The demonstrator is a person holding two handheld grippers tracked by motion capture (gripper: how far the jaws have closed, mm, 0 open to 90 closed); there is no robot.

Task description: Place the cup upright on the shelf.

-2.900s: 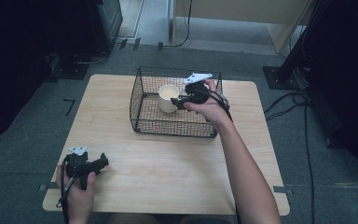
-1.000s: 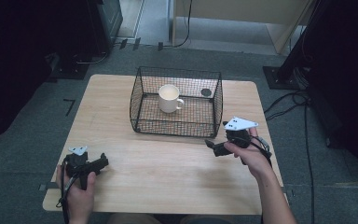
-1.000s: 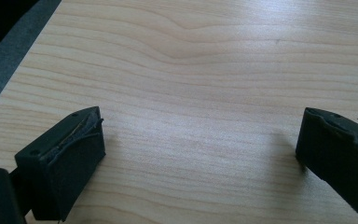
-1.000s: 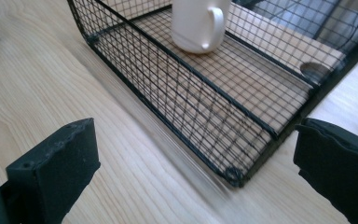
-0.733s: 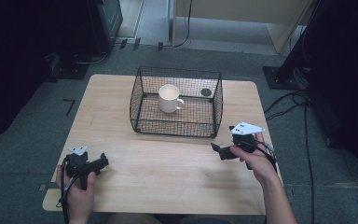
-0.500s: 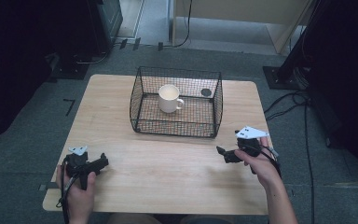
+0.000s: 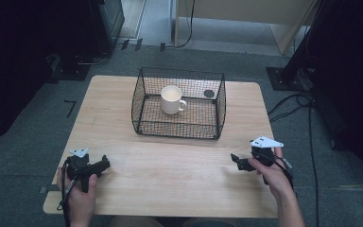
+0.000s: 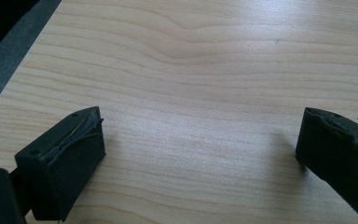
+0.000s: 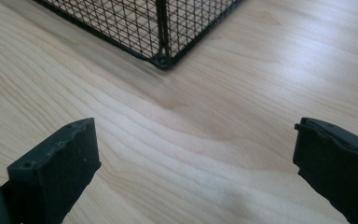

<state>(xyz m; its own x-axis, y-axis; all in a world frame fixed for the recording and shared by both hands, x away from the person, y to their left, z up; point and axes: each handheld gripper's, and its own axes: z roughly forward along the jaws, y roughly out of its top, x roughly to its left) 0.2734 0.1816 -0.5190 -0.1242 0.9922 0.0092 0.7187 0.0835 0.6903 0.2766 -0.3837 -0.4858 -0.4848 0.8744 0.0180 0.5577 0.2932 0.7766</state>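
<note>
Left gripper [image 7: 105, 164]: held low at the near left corner of the wooden counter [image 7: 170, 179] by a hand [image 7: 78, 194], jaws spread wide with nothing between them; the left gripper view shows bare wood grain [image 8: 196, 93] in the gap.

Right gripper [image 7: 235, 161]: held at the near right of the counter by the other hand [image 7: 269, 172], its grey three-cornered plate [image 7: 266, 141] on top and a cable [image 7: 283, 163] trailing over the wrist. Jaws stand wide apart and empty, pointing toward the middle of the counter; in the right gripper view a lower corner of the basket [image 9: 161, 58] lies just ahead of them on the wood.

Wire basket [image 7: 179, 101]: black mesh, open at the top, standing on the far middle of the counter, well apart from both grippers.

Mug [image 7: 172, 100]: white, upright inside the basket, left of its centre, handle turned to the right; neither gripper touches it.

Small dark round object [image 7: 209, 93]: lying in the basket's far right corner, too small to identify.

Beyond the counter: grey carpeted floor [image 7: 227, 52], cables [image 7: 293, 101] running along it at the right, dark equipment stands [image 7: 104, 23] to either side.
</note>
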